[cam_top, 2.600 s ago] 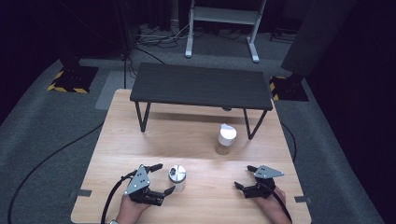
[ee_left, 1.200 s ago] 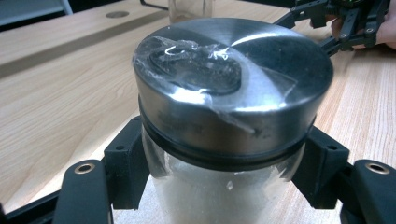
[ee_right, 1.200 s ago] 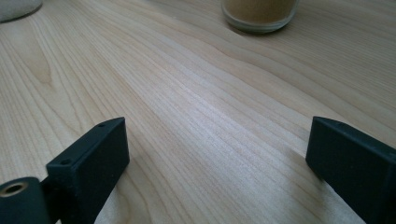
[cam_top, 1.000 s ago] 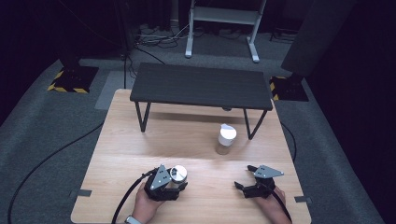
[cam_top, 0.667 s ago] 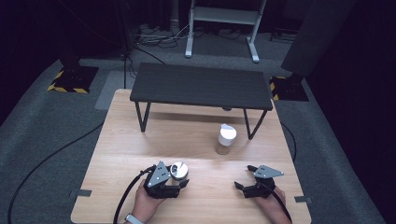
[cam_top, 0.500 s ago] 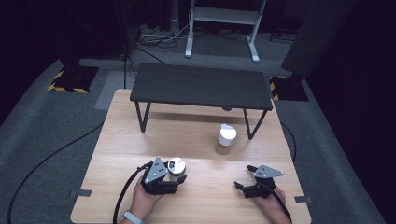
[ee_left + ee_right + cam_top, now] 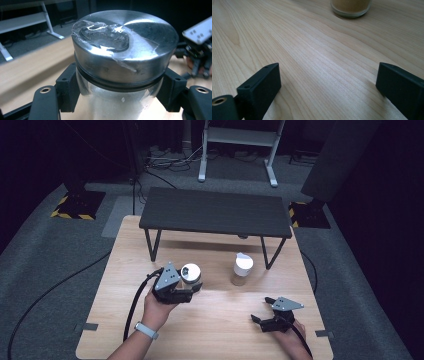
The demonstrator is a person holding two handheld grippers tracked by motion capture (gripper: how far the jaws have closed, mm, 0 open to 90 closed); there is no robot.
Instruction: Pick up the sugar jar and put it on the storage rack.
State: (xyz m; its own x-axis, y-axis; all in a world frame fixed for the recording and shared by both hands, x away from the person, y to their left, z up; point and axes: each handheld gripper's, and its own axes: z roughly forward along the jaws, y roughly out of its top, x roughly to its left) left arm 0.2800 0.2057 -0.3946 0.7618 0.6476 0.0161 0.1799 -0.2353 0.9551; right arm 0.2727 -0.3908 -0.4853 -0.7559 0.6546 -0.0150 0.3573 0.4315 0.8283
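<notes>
A glass jar with a steel lid (image 7: 190, 274) (image 7: 125, 50) holds a white powder, and clear tape is stuck across the lid. My left gripper (image 7: 187, 290) (image 7: 117, 100) is shut on the jar's glass body just under the lid, lifted off the wooden table (image 7: 215, 330). A second jar with a white lid (image 7: 243, 269) and tan contents stands right of centre; its base (image 7: 351, 7) shows at the top of the right gripper view. My right gripper (image 7: 261, 321) (image 7: 329, 82) rests low over the table near the front right, jaws wide apart with nothing between them.
A low black bench (image 7: 216, 212) on thin legs stands across the far half of the table. Cables (image 7: 135, 305) trail from both grippers toward the front edge. Grey carpet (image 7: 50, 265) surrounds the table. In the left gripper view the right gripper (image 7: 197, 50) appears at the right.
My left gripper closed on the steel-lidded jar, lifted it and carried it away from me and slightly left. The right gripper has stayed in place.
</notes>
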